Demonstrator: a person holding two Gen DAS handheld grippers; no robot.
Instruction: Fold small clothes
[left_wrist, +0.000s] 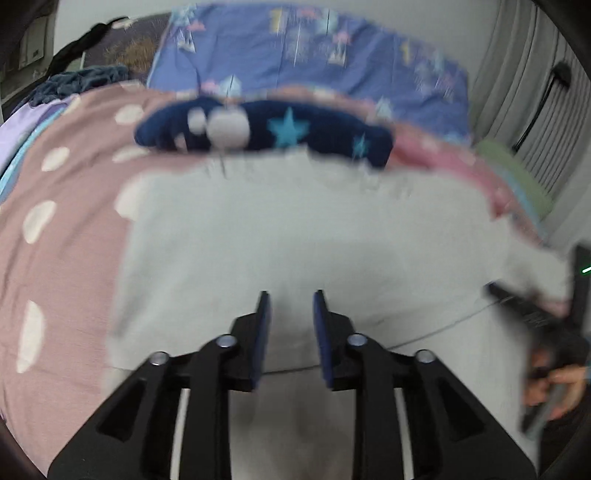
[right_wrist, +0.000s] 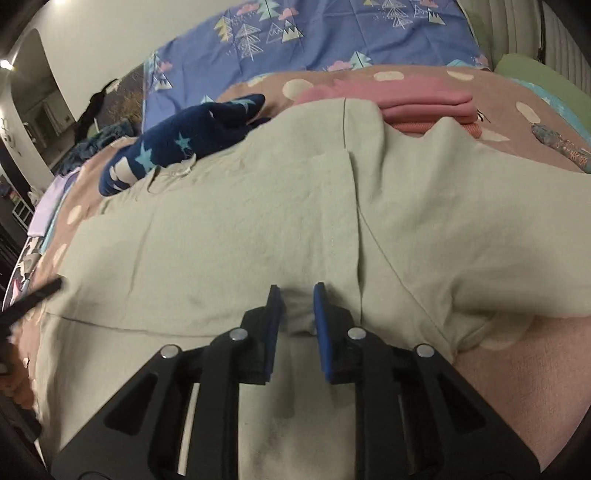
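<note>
1. A pale green garment (right_wrist: 229, 236) lay spread over the bed (right_wrist: 546, 369), on a dusty-pink bedspread with white dots (left_wrist: 55, 229).
2. The left claw (left_wrist: 291, 301) hovered over the garment with its blue-padded jaws apart and nothing between them; this view was blurred.
3. The right claw (right_wrist: 297, 291) was above the same cloth near a vertical seam, its jaws also parted and gripping nothing.
4. A navy star-print garment (right_wrist: 184, 147) lay at the far edge of the green one, touching it.
5. A folded pink stack (right_wrist: 424, 101) sat beyond the green cloth's far right edge.
6. A blue tree-patterned sheet (right_wrist: 332, 33) covered the head of the bed.
</note>
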